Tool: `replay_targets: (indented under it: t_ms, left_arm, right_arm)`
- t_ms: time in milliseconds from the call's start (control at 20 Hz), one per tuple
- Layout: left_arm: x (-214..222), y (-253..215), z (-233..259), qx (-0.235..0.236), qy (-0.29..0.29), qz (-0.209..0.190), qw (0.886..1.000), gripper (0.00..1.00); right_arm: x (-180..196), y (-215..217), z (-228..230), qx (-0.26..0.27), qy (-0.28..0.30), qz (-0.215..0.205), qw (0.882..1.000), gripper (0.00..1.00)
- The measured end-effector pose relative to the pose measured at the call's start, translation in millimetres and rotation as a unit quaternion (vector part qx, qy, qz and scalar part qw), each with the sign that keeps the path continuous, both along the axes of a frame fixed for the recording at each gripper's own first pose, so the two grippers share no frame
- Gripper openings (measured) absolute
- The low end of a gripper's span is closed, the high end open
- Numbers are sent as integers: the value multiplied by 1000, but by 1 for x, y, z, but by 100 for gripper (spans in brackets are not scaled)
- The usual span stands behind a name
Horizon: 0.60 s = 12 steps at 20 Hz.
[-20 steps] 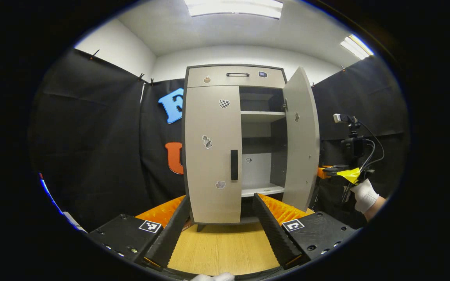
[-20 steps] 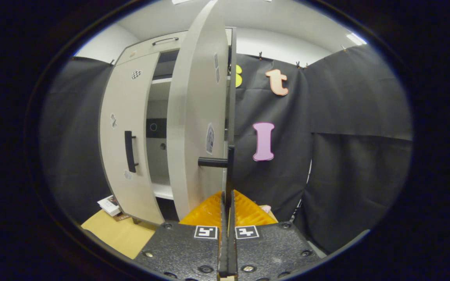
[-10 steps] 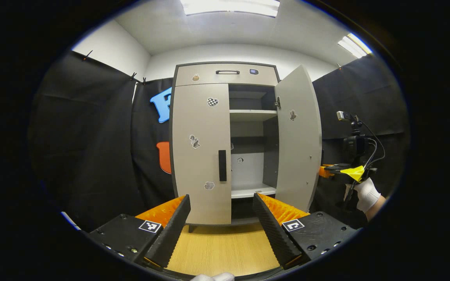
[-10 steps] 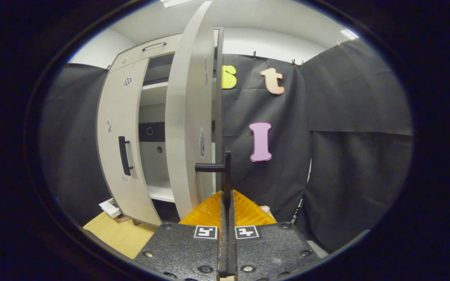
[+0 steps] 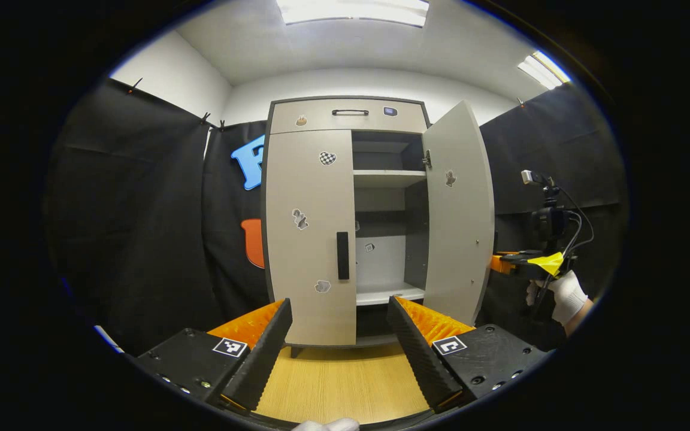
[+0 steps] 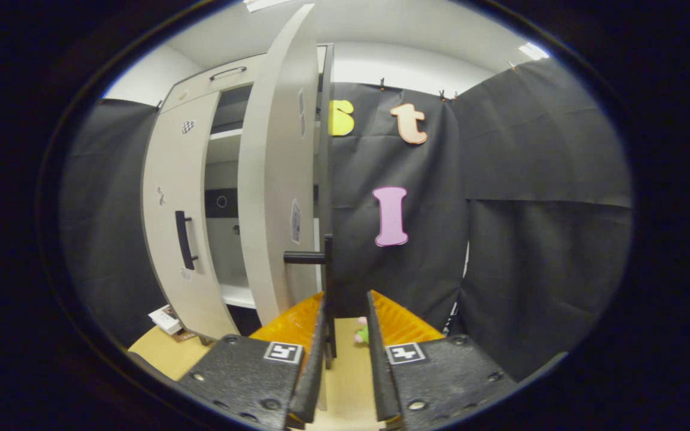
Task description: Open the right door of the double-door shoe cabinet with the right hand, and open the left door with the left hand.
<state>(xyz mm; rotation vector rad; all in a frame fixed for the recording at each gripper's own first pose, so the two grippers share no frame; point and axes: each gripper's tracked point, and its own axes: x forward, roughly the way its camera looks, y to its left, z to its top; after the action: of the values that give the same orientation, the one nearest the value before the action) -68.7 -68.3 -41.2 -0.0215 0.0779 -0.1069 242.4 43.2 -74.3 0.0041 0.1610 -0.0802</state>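
Note:
The grey shoe cabinet (image 5: 345, 114) stands straight ahead in the left gripper view. Its left door (image 5: 309, 227) is closed, with a black vertical handle (image 5: 342, 255). Its right door (image 5: 457, 209) is swung wide open. My left gripper (image 5: 339, 311) hovers open a short way in front of the left door, holding nothing. In the right gripper view my right gripper (image 6: 346, 305) is open, and the right door's black handle (image 6: 327, 269) stands between its fingers, close against the left one. The left gripper view also has the right gripper (image 5: 516, 263) beside the open door, held by a gloved hand (image 5: 563, 296).
Bare shelves (image 5: 388, 175) show inside the cabinet. It stands on a wooden surface (image 5: 339, 389). A camera on a stand (image 5: 545, 218) is to the right of the open door. A booklet (image 6: 165, 319) lies by the cabinet's foot, and a small pink and green thing (image 6: 360, 333) lies below the right gripper.
My right gripper's fingers have parted and no longer clamp the right door's handle. The right door swung a little wider. The left gripper barely moved.

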Motion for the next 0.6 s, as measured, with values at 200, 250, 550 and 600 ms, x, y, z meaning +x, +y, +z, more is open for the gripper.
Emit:
replay_targets:
  t_ms: [200,250,550,600]
  left_arm:
    - [3,10,-3,-1,2,-1,1000,96]
    - [2,12,-5,0,3,-1,1000,96]
    - [14,29,-12,3,7,-3,1000,96]
    - [17,32,-13,3,7,-2,1000,96]
  right_arm:
    - [-29,-12,12,0,-13,-28,1000,87]
    - [-35,-10,17,-4,-20,-31,999,87]
    - [-70,32,26,-13,-44,-15,999,100]
    - [-75,42,25,-12,-44,-8,999,100]
